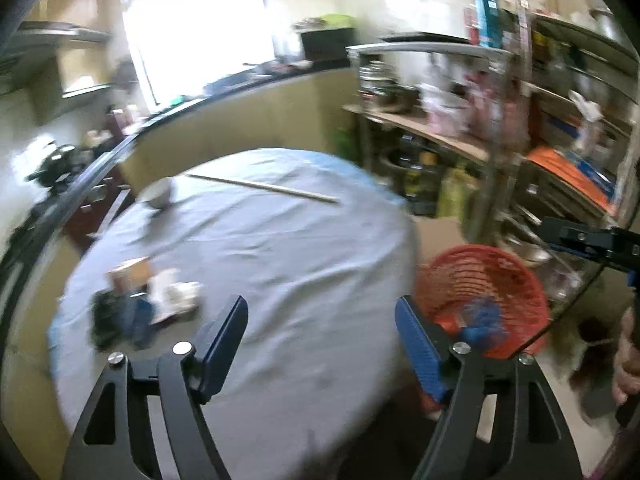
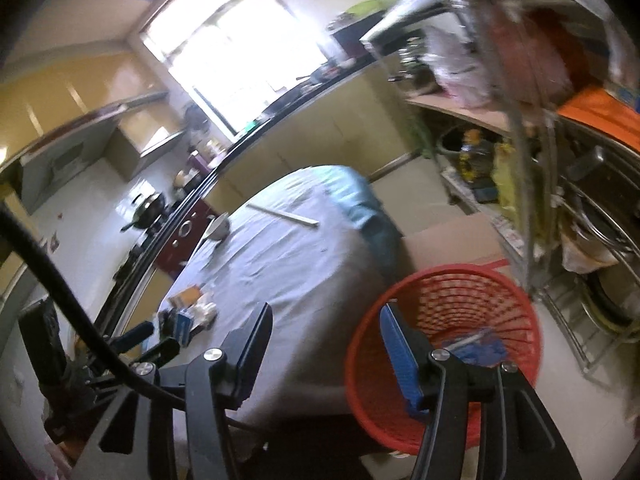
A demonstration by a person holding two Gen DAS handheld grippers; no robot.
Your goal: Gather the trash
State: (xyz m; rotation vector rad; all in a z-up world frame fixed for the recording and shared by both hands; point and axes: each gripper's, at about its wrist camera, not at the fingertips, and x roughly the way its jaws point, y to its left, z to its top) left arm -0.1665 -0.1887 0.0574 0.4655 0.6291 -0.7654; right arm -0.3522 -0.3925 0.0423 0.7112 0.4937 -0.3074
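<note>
The left claw (image 1: pixel 320 344) stands wide open with nothing between its jaws, tilted downward. The right claw (image 2: pixel 326 344) is also open and empty, its jaws somewhat less spread, likewise angled down. In the left wrist view the right claw shows at the far right edge, with the person's hand (image 1: pixel 628 364) gripping its handle. Both views are blurred

Tabletop (image 1: pixel 280 248), covered in a wrinkled pale blue-grey cloth, fills the middle of the frame. On it: a bowl (image 1: pixel 158 196) at upper left, a long thin stick (image 1: pixel 262 187) along the far edge, and a blurred cluster of small packets and wrappers (image 1: pixel 148 300) at lower left. Floor at lower right carries a red mesh basket (image 1: pixel 480 276) just beside the tabletop edge.
</note>
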